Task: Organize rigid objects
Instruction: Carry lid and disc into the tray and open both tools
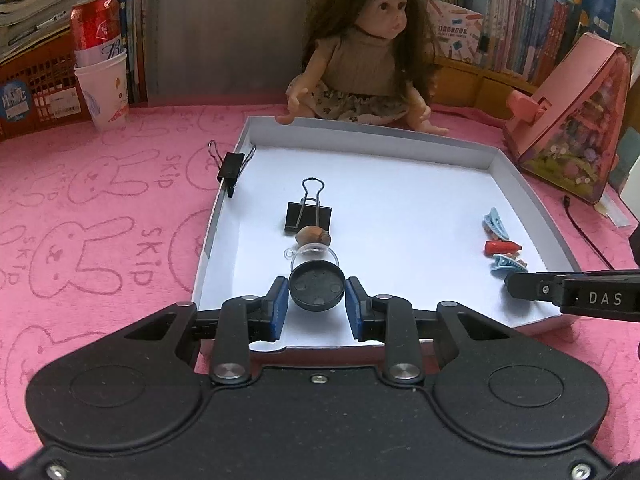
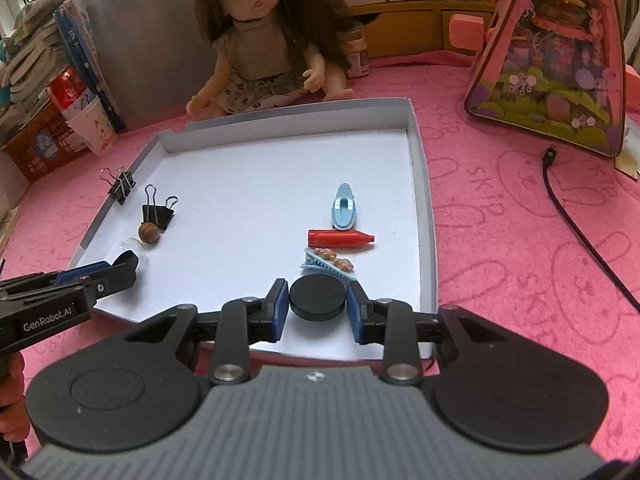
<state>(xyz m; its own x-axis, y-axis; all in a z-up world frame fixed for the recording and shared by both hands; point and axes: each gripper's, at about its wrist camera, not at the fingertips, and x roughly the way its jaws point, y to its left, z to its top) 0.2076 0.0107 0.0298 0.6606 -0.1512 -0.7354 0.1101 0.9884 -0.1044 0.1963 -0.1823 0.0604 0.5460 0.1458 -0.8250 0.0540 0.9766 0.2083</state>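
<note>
Left hand-held gripper [image 1: 316,298]: nearest the left camera; its two blue-padded fingers [image 1: 279,304] sit either side of a round black base [image 1: 317,290] with a clear dome. Whether the pads press on it cannot be told; the jaws stand about as wide as the base.
Right hand-held gripper [image 2: 317,300]: jaws likewise spread around a black disc [image 2: 317,298] lying flat on the tray floor. Grip or narrow gap cannot be told.
White tray [image 1: 372,136]: shallow cardboard box lid on the tabletop; holds every small item.
Brown nut-like piece [image 1: 313,235]: at 12 o'clock from the black base, just beyond the dome.
Large binder clip [image 1: 308,216]: at 12 o'clock from the brown piece, touching or almost touching it, handles pointing away.
Small binder clip [image 1: 231,168]: clamped on the tray's left wall, at 10 o'clock from the large clip.
Hair clips and red piece: at 12 o'clock from the disc, a blue clip with brown trim [image 2: 328,263], then a red bullet-shaped piece [image 2: 340,238], then a second blue clip [image 2: 344,211].
Pink tabletop cloth [image 1: 100,208]: rabbit print, under the tray.
Doll [image 1: 368,48]: seated at the tray's far edge, 12 o'clock.
Red can [image 1: 96,26]: standing in a paper cup [image 1: 105,92], 10 o'clock.
Pink toy case [image 1: 576,120]: at 2 o'clock.
</note>
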